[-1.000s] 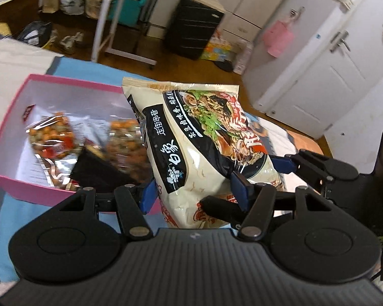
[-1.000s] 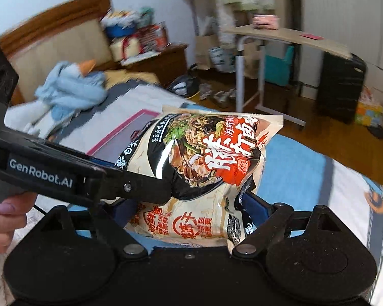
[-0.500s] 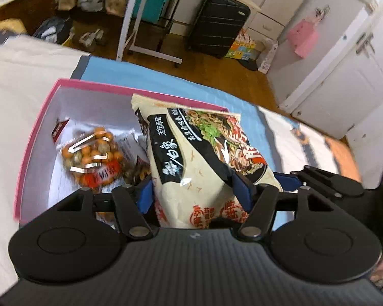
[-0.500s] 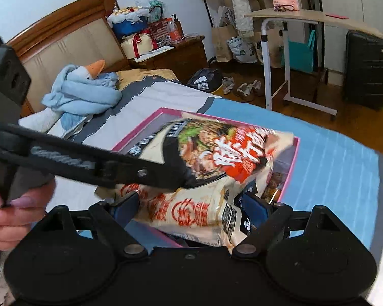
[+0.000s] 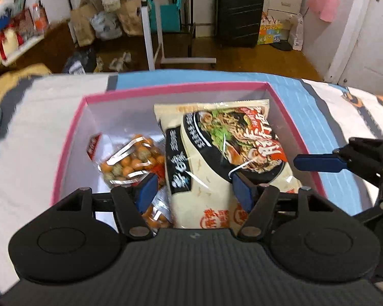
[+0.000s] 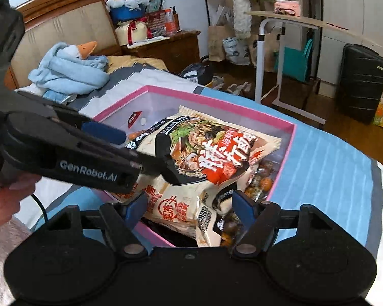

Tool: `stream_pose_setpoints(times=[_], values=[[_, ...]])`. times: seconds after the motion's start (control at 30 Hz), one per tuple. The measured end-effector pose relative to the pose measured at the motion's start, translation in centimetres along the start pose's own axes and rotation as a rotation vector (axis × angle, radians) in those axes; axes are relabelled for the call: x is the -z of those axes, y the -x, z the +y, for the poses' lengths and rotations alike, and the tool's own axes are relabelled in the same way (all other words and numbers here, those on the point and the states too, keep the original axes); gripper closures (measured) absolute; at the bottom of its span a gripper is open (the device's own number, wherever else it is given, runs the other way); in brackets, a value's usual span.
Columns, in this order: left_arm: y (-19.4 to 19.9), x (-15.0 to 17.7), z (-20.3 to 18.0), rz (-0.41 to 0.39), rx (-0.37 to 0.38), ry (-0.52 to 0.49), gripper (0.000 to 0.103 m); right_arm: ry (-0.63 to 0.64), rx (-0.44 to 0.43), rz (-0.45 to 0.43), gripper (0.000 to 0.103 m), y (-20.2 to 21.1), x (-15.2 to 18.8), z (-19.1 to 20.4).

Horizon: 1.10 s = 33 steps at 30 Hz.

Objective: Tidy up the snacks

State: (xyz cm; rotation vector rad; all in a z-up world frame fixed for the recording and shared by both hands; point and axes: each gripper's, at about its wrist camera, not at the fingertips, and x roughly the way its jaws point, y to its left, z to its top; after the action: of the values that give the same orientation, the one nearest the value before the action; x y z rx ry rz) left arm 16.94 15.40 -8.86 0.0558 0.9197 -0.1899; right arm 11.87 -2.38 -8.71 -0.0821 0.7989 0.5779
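A cream noodle packet (image 5: 222,158) lies in the pink box (image 5: 171,88) on the bed, over clear bags of mixed nuts (image 5: 132,163). My left gripper (image 5: 194,191) has its blue pads wide apart around the packet's near end, and looks open. The right gripper shows at the right of the left view (image 5: 319,163). In the right wrist view the packet (image 6: 212,158) rests in the box (image 6: 280,178). My right gripper (image 6: 189,206) has its pads spread on either side of the packet's near edge, open. The left gripper's arm (image 6: 71,153) crosses the left side.
The box sits on a blue and white bedspread (image 6: 326,168). A blue blanket with a goose toy (image 6: 71,68) lies near the headboard. A white-legged table (image 5: 181,20) and a black suitcase (image 5: 238,15) stand on the floor beyond the bed.
The packet has come down from above the bed into the pink box. Both grippers moved over the box with it and their jaws have widened off the packet.
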Motion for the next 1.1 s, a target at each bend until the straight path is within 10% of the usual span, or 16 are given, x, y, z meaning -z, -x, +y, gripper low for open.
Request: stream_pose_setpoints(times=[0.33,1.1], values=[[2.4,1.0,0.9,-0.046,0.085,0.136,0.042,0.003,0.114,-0.119,0.022,5.5,2.0,0.2],[16.2,3.1,-8.4,-0.212,0.124,-0.038,0.037,-0.146,0.353,-0.273,0.018,19.6,4.2,-2.4]])
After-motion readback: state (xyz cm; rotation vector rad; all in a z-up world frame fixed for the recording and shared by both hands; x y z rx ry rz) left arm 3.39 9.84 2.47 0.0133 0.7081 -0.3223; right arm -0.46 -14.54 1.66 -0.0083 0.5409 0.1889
